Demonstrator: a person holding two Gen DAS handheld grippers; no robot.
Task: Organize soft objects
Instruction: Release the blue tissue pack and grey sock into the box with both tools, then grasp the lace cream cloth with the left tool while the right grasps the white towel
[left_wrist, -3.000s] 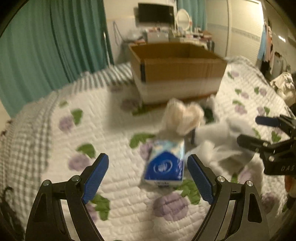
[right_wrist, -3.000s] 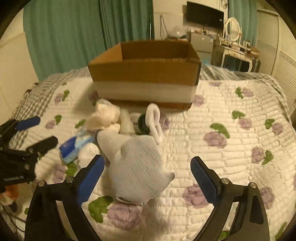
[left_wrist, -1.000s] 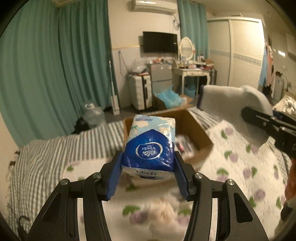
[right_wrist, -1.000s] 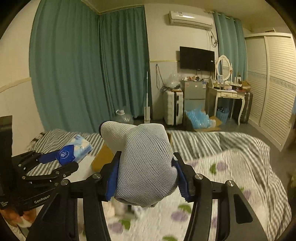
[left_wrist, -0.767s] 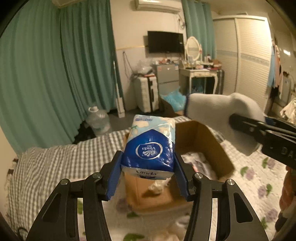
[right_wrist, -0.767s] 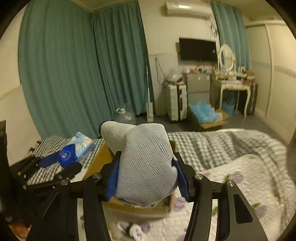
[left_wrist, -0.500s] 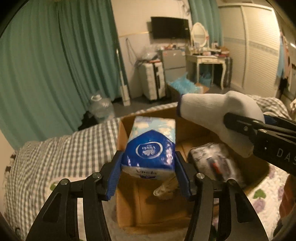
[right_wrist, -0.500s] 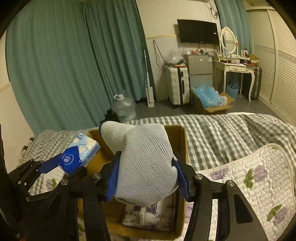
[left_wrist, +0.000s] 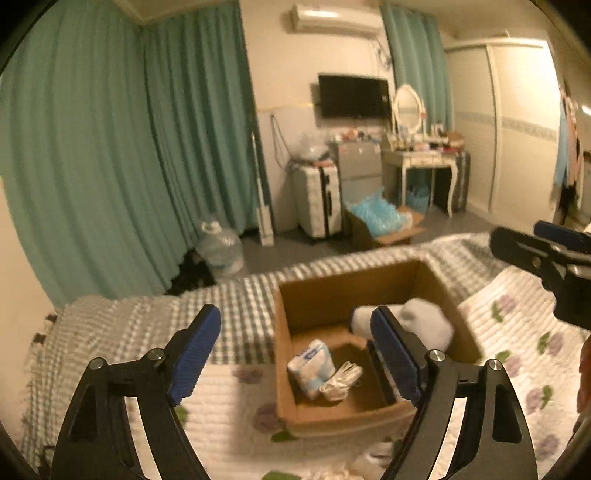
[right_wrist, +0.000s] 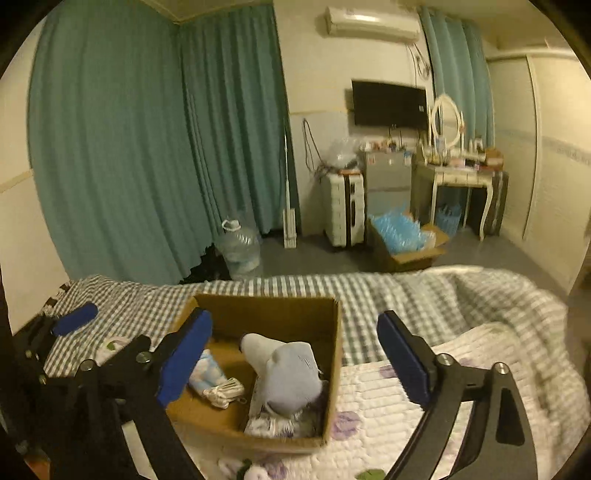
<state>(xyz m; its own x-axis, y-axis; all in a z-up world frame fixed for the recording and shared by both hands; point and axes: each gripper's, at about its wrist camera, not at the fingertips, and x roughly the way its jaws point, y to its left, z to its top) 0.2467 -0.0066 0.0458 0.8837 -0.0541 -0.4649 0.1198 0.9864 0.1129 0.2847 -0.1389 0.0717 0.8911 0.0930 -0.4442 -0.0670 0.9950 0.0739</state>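
An open cardboard box (left_wrist: 284, 354) (right_wrist: 334, 354) stands on the quilted bed. Inside it lie a blue-and-white tissue pack (left_wrist: 312, 363) (right_wrist: 210, 369), a pale rolled bundle (left_wrist: 341, 376) (right_wrist: 225, 391) and a grey plush toy (left_wrist: 424, 325) (right_wrist: 290, 376). My left gripper (left_wrist: 299, 354) is open and empty, held above the box's near left. My right gripper (right_wrist: 295, 358) is open and empty above the box; it shows at the right edge of the left wrist view (left_wrist: 546, 258). A few soft white items lie before the box (left_wrist: 373, 456) (right_wrist: 243, 469).
The bed has a floral quilt (left_wrist: 517, 332) and a checked blanket (right_wrist: 406, 291). Beyond it are teal curtains (left_wrist: 110, 166), a water jug (right_wrist: 240, 247), a suitcase (left_wrist: 319, 199), a box of blue items (right_wrist: 402, 236) and a dressing table (right_wrist: 461, 177).
Both grippers have opened. The tissue pack and the grey plush toy left the jaws and now lie inside the box. Both grippers sit higher and further back from the box.
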